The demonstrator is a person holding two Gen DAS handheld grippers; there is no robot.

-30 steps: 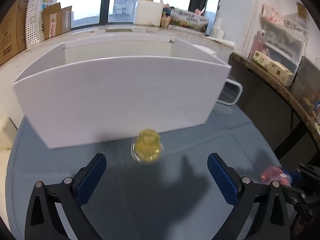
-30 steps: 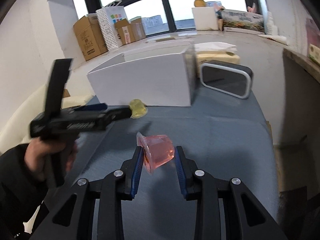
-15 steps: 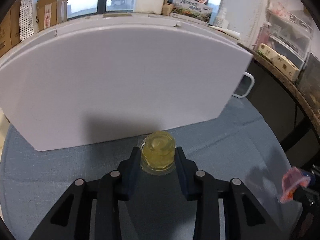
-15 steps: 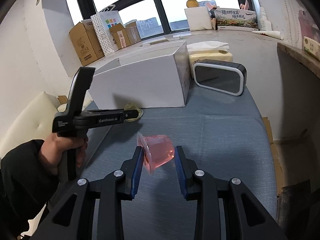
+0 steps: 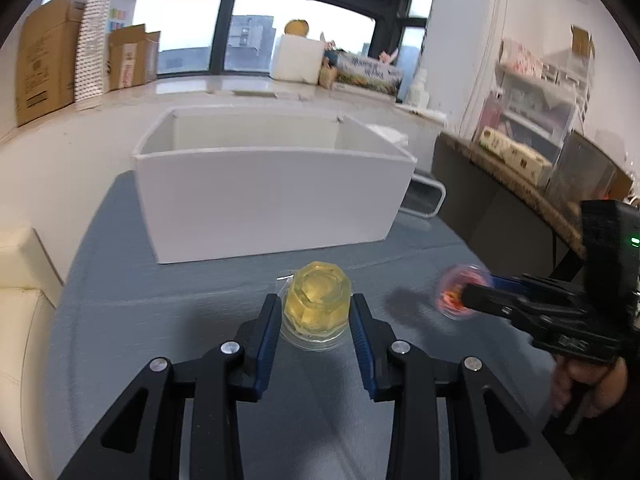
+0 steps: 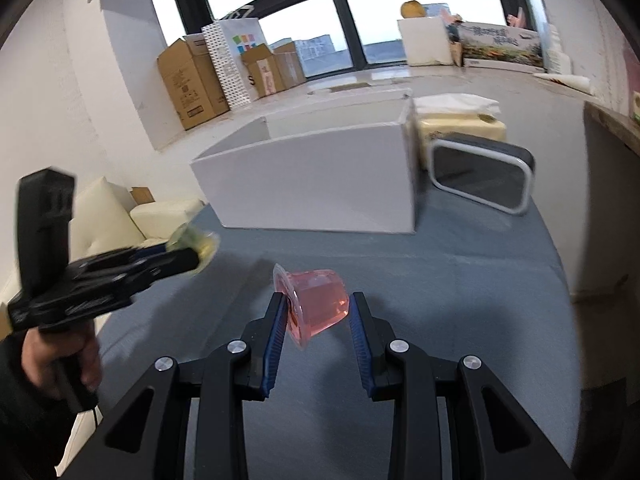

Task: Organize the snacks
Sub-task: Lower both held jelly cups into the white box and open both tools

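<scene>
My left gripper (image 5: 316, 314) is shut on a yellow jelly cup (image 5: 318, 300) and holds it above the grey-blue table, in front of the open white box (image 5: 272, 204). My right gripper (image 6: 318, 312) is shut on a pink jelly cup (image 6: 316, 306), tilted on its side, lid to the left. The pink cup shows blurred in the left wrist view (image 5: 460, 294); the yellow cup shows in the right wrist view (image 6: 196, 246), left of the white box (image 6: 320, 192).
A black tray with a white rim (image 6: 482, 178) leans right of the box. A cream sofa (image 6: 112, 212) lies left of the table (image 6: 460, 280). Cardboard boxes (image 6: 192, 80) stand by the windows. A dark counter (image 5: 500, 208) runs on the right.
My left gripper shut on the yellow jelly cup, lifted it and pulled back from the box. My right gripper kept the pink cup and rose slightly.
</scene>
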